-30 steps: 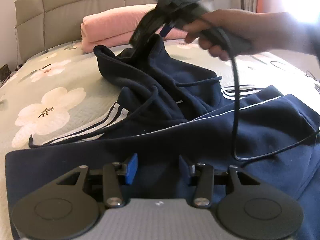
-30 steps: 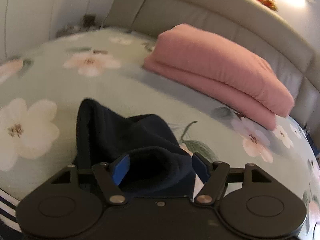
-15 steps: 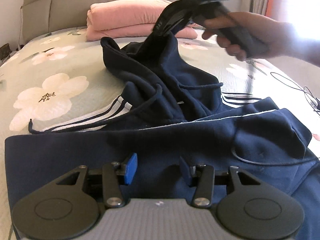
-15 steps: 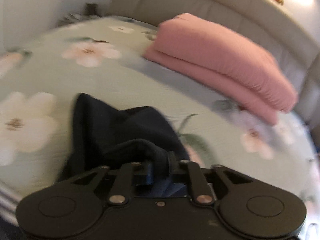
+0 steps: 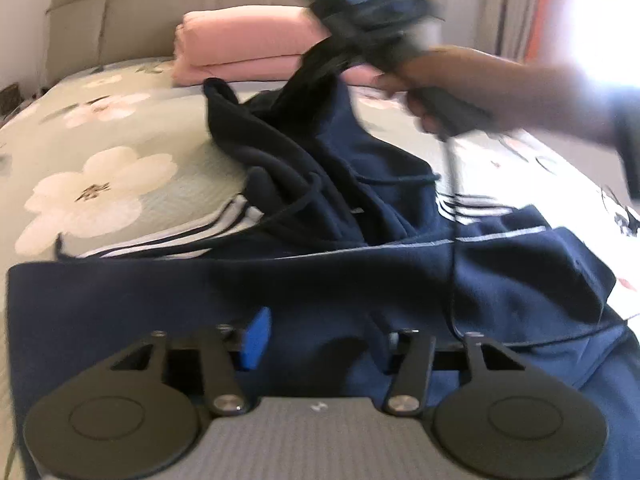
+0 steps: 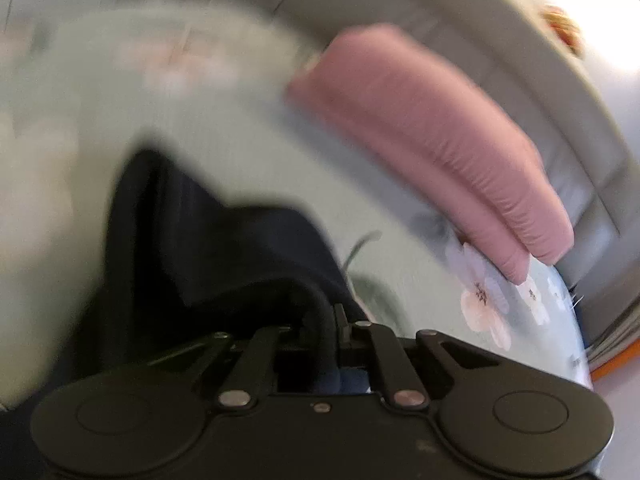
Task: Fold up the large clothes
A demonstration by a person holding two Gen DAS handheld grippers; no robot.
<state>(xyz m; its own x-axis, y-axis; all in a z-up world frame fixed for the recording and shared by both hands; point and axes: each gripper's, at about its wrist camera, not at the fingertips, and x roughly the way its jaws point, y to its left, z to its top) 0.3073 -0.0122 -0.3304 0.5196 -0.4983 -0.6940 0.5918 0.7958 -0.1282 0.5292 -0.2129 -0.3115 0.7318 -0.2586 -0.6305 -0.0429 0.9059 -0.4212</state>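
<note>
Navy hoodie spread across floral bedspread, right gripper clamped on hood edge at 12 o'clock, left gripper closing over hem, pads clear, pink folded blanket against beige padded headboard.

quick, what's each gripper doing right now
left gripper: jaws closing, not yet pressing on the navy hoodie below them.
right gripper: shut on the hoodie's hood.
</note>
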